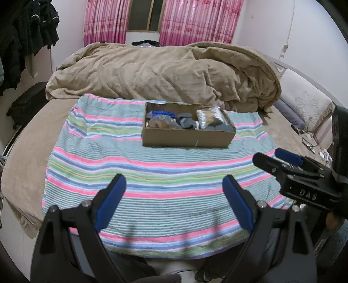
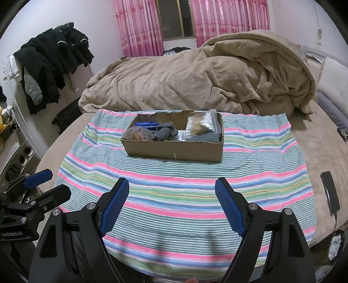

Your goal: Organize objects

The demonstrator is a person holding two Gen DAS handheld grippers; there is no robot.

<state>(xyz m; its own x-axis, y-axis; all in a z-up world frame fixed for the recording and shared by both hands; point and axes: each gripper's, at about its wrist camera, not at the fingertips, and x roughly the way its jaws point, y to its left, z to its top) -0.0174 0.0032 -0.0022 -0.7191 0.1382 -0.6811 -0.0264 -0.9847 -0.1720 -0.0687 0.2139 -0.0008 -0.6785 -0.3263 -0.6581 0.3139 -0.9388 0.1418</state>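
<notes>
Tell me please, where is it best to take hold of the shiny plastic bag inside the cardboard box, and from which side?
Probably from above, at the bag's raised upper edge. It leans at the right end of the cardboard box, sticking up over the box rim, while the walls block any approach from the side. Either tool could do it: both are open and empty.

A bed (image 2: 315, 156) fills the room, a rumpled tan duvet (image 2: 195, 82) heaped toward its far side. Behind it, pink curtains (image 2: 139, 28) flank a dark window (image 2: 174, 19) in a pale wall. Dark clothes (image 2: 52, 58) hang at left; a pillow (image 1: 304, 98) lies right
</notes>
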